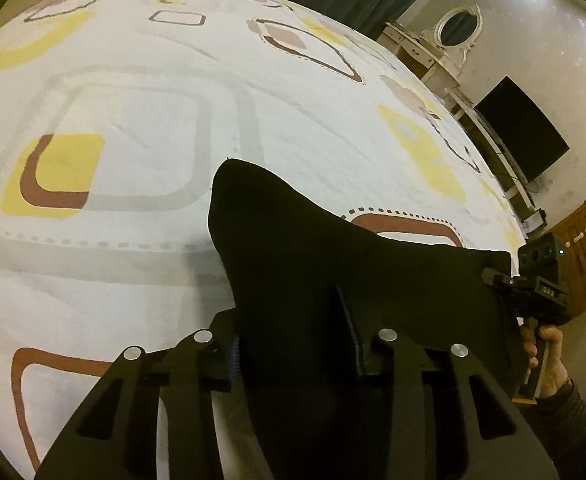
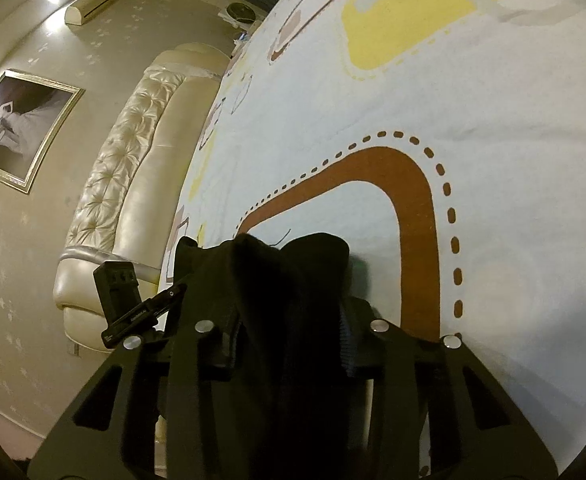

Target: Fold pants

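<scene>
Already both tools grip the black fabric pants (image 1: 333,264). Low in the left wrist view, the left tool (image 1: 293,340) has its jaws partly closed on a bunched fold of the cloth, which spreads up to the frame's middle over the white bedspread with yellow, brown and grey rounded squares (image 1: 133,80). At the right edge a hand (image 1: 545,360) holds the right tool (image 2: 289,320), likewise pinching gathered cloth at lower centre of its view.
</scene>
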Action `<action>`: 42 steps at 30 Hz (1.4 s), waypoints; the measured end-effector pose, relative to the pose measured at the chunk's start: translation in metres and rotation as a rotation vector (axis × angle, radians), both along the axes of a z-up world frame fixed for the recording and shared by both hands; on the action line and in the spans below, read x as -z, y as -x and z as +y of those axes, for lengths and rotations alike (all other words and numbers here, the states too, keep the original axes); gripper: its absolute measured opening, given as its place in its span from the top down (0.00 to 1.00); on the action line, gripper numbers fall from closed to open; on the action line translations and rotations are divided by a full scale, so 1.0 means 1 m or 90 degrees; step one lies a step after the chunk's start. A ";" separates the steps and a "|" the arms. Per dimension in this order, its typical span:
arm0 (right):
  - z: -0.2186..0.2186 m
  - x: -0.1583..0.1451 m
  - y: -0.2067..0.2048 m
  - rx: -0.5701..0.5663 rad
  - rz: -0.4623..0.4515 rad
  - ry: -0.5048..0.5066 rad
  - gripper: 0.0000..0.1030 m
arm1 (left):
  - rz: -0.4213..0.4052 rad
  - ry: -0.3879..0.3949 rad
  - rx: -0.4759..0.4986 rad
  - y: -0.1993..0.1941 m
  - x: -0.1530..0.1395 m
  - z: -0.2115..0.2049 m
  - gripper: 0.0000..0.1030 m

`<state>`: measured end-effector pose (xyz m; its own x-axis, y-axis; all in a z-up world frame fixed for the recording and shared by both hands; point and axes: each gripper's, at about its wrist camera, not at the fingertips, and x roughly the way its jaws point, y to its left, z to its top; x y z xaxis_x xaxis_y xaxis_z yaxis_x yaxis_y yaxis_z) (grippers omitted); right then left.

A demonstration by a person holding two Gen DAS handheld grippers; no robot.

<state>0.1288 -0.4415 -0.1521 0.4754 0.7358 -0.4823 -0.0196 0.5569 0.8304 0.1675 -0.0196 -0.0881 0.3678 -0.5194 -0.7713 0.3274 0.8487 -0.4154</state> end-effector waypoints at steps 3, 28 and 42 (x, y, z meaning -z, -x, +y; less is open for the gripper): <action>0.001 -0.001 0.002 0.007 -0.007 0.000 0.67 | -0.010 -0.017 -0.005 -0.003 -0.002 -0.004 0.63; 0.003 -0.026 -0.035 0.014 -0.066 0.004 0.72 | -0.105 -0.140 -0.023 -0.033 -0.036 -0.024 0.71; 0.001 -0.029 -0.102 0.026 -0.061 0.019 0.72 | -0.109 -0.186 -0.067 -0.111 -0.035 -0.024 0.71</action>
